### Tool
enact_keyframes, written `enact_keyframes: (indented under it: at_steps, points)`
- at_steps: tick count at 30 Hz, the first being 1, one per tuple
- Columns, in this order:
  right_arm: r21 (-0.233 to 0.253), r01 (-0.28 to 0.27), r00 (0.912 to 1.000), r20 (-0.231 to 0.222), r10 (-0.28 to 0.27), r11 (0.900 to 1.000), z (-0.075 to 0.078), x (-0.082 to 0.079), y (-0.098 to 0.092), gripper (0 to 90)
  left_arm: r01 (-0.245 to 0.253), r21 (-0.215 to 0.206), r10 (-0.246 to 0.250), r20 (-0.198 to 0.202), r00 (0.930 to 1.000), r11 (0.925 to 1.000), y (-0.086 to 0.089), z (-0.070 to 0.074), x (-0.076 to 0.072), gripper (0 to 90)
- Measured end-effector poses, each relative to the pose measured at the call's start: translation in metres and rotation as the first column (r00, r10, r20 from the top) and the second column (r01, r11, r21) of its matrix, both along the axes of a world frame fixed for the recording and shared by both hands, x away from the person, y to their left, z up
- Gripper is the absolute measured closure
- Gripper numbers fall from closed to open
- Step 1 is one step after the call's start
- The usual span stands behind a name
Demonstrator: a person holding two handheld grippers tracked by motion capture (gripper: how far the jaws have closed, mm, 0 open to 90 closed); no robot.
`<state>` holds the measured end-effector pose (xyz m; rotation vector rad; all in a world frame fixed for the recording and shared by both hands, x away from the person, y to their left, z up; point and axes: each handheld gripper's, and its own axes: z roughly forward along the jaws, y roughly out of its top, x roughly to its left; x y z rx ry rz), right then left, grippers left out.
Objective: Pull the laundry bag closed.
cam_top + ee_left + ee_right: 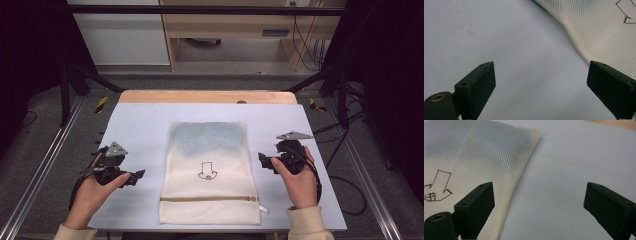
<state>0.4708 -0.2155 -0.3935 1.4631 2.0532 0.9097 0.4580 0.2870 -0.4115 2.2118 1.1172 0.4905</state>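
Nearest the high camera: two sleeved forearms at the bottom edge, each hand holding a gripper over the desk [140, 120].

Left gripper [139, 176] low on the left side, aimed right toward the bag [210, 175], near its left edge but apart from it. Fingers [477, 83] wide apart in the left gripper view, nothing between them but bare desk; mesh cloth curving down behind the right finger at the upper right.

Right gripper [261, 161] on the right side, aimed left, just beside the bag's right edge. Fingers [475, 206] likewise wide apart in the right gripper view; left finger in front of the mesh, right finger over bare desk. Touching the cloth or hovering just above it: cannot tell.

Bag flat in the middle of the desk, between the two grippers, long side running away from the person. Cream mesh, bluish contents showing through the far half, arrow [207, 171] drawn at the middle, zipper [209, 199] across the near end, shut, with its pull [262, 207] at the right corner.
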Motion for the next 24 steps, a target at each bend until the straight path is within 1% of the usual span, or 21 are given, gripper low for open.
enact_keyframes:
  at_steps: [1,3,5,8,9,11,13,14,18,19,21,24]
  points:
    - [0.004,-0.001,0.9999,-0.011,0.001,1.0,-0.002,-0.001,-0.002,9.7,-0.001,-0.002,0.001,0.016,0.9999,1.0,0.003,-0.001,0.0,8.8]
    - [0.017,0.002,0.9991,-0.043,-0.001,1.0,-0.007,-0.002,-0.005,9.1,-0.024,-0.018,0.025,0.024,0.9994,0.9995,0.009,-0.003,0.001,9.6]
    - [0.008,0.009,0.9991,-0.04,-0.009,1.0,-0.01,-0.002,-0.008,9.3,-0.035,-0.02,0.035,0.028,0.999,0.9992,0.014,-0.004,0.001,9.5]
    - [0.0,0.021,0.9984,-0.053,-0.021,1.0,-0.015,-0.002,-0.013,9.4,-0.044,-0.028,0.045,0.021,0.9988,0.9986,0.02,-0.006,0.0,9.4]
    - [0.001,0.025,0.9981,-0.057,-0.025,1.0,-0.017,-0.002,-0.015,9.3,-0.043,-0.021,0.043,0.014,0.999,0.9989,0.022,-0.006,0.0,9.4]
    - [0.0,0.038,0.9976,-0.059,-0.038,0.999,-0.019,-0.003,-0.018,9.4,-0.048,-0.027,0.048,0.015,0.9987,0.9985,0.023,-0.007,-0.001,9.4]
    - [-0.006,0.044,0.9965,-0.07,-0.044,0.999,-0.021,-0.003,-0.021,9.3,-0.054,-0.026,0.054,0.014,0.9984,0.9982,0.026,-0.009,-0.001,9.4]
    - [-0.005,0.046,0.9961,-0.075,-0.046,0.999,-0.022,-0.003,-0.022,9.3,-0.066,-0.023,0.066,0.011,0.9977,0.9976,0.029,-0.01,-0.001,9.4]
    - [-0.012,0.056,0.9954,-0.078,-0.056,0.998,-0.026,-0.004,-0.027,9.3,-0.075,-0.015,0.075,0.007,0.9971,0.997,0.034,-0.013,-0.002,9.8]
    - [-0.01,0.066,0.995,-0.074,-0.066,0.998,-0.028,-0.005,-0.03,9.4,-0.082,-0.009,0.082,0.005,0.9966,0.9966,0.037,-0.016,-0.004,9.9]
    - [-0.015,0.077,0.9937,-0.08,-0.078,0.997,-0.031,-0.006,-0.034,9.2,-0.078,-0.001,0.078,0.002,0.997,0.997,0.038,-0.017,-0.005,9.7]
    - [-0.017,0.079,0.9932,-0.084,-0.08,0.997,-0.034,-0.007,-0.037,9.1,-0.071,0.004,0.071,-0.006,0.9974,0.9974,0.039,-0.019,-0.007,9.5]
